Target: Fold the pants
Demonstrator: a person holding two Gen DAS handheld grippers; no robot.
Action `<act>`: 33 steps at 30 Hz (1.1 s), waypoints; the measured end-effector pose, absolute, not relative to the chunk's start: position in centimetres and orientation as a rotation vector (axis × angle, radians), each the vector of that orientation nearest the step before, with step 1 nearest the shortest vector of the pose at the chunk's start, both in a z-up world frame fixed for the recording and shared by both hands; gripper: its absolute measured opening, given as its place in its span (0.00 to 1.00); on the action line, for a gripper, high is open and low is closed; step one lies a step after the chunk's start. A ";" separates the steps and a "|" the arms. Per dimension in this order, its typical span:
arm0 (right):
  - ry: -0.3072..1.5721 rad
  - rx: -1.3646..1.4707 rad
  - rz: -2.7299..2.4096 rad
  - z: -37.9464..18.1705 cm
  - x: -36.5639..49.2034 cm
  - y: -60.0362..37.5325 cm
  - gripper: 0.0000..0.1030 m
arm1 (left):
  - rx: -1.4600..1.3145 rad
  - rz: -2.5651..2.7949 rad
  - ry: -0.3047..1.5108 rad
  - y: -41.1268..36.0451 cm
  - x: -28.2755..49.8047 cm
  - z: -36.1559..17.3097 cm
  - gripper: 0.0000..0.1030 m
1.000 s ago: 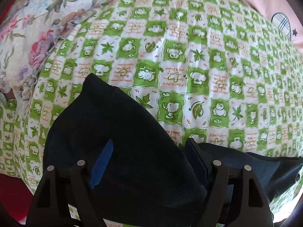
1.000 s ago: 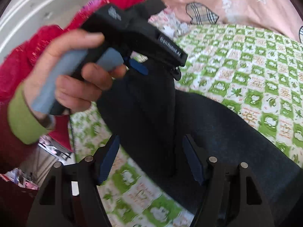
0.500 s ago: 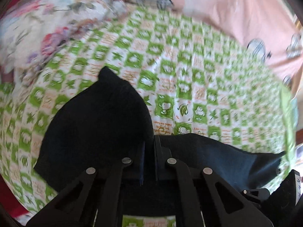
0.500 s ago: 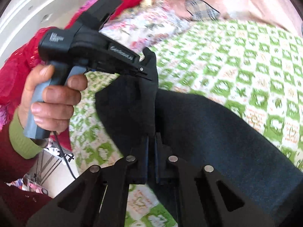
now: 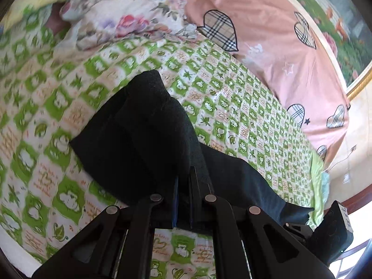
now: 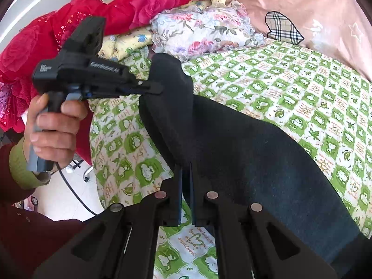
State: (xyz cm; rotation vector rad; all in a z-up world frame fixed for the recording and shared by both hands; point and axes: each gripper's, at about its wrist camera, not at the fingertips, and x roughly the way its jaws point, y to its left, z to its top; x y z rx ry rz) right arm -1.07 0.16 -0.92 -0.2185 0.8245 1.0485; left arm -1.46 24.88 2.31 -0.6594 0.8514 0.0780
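Dark navy pants (image 5: 148,134) lie on the green-and-white checked bed sheet (image 5: 244,107), with one end lifted off it. My left gripper (image 5: 183,179) is shut on the near edge of the pants. My right gripper (image 6: 185,169) is shut on the pants (image 6: 244,144) too, a little along the same edge. In the right wrist view the left gripper (image 6: 153,88), held in a hand, pinches the raised fabric at left. The cloth hangs folded between the two grips; a long leg trails off to the right.
A floral pillow (image 5: 130,11) and a pink quilt with plaid hearts (image 5: 267,39) lie at the far side of the bed. A red blanket (image 6: 116,7) is piled at the left. The bed edge and the floor (image 6: 62,197) are at the lower left.
Both grippers went from open to shut on the pants' edge. They have since lifted the fabric, and the views have tilted up toward the pillows.
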 end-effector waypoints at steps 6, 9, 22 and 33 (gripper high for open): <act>0.849 -0.265 1.032 -1.6 -0.9 1.1 0.06 | -0.723 0.056 0.837 25.8 -2.5 0.1 0.05; 0.866 -0.284 1.038 -2.0 -1.0 1.4 0.06 | -0.733 0.058 0.846 26.0 -3.0 -0.7 0.05; 0.929 -0.261 1.016 -2.9 -0.5 2.0 0.18 | -0.693 0.179 0.879 27.4 -4.2 -2.1 0.28; 0.884 -0.136 0.986 -0.7 0.7 0.1 0.40 | -0.680 0.275 0.904 29.2 -5.6 -1.3 0.53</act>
